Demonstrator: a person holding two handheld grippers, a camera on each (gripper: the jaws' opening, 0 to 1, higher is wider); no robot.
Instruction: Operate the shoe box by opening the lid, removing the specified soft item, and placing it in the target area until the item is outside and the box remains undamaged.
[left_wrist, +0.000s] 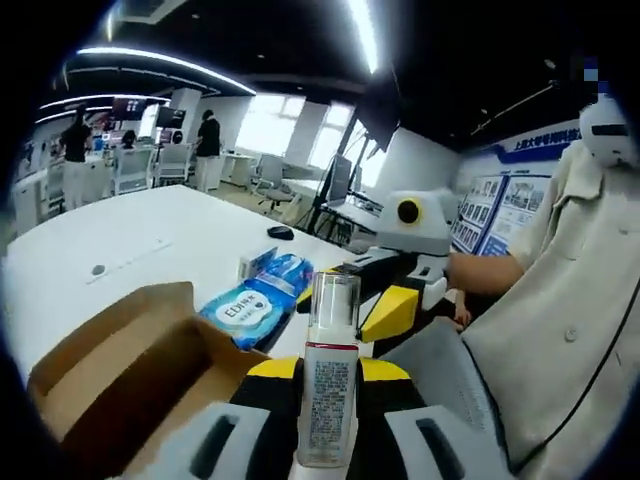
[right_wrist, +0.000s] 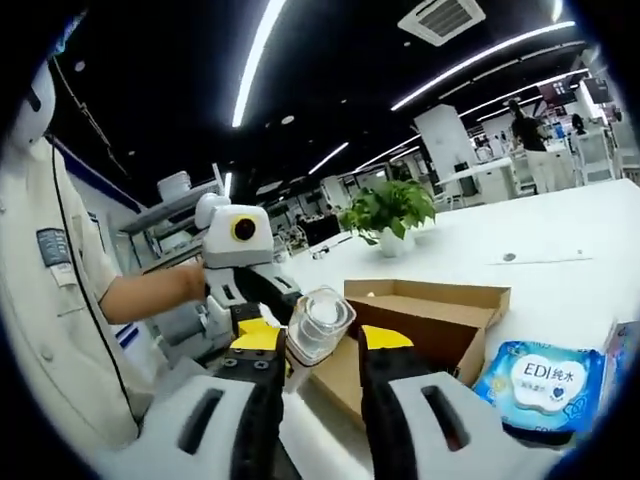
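Note:
My left gripper (left_wrist: 328, 368) is shut on a white tube (left_wrist: 328, 400) with a clear cap (left_wrist: 334, 298), held upright. In the right gripper view the left gripper (right_wrist: 285, 305) comes in from the left with that cap (right_wrist: 320, 320) up. My right gripper (right_wrist: 322, 338) is open, its yellow-tipped jaws standing on either side of the cap. The right gripper (left_wrist: 345, 305) reaches in from the right behind the tube. The brown shoe box (left_wrist: 120, 370) (right_wrist: 430, 310) stands open on the white table. A blue wet-wipes pack (left_wrist: 255, 305) (right_wrist: 545, 385) lies outside, beside it.
The white table (left_wrist: 130, 240) (right_wrist: 560, 230) stretches far beyond the box. A small carton (left_wrist: 255, 262) lies by the wipes and a black mouse (left_wrist: 281, 232) further back. A potted plant (right_wrist: 388, 215) stands on the table. The person's shirt (left_wrist: 570, 320) is close at one side.

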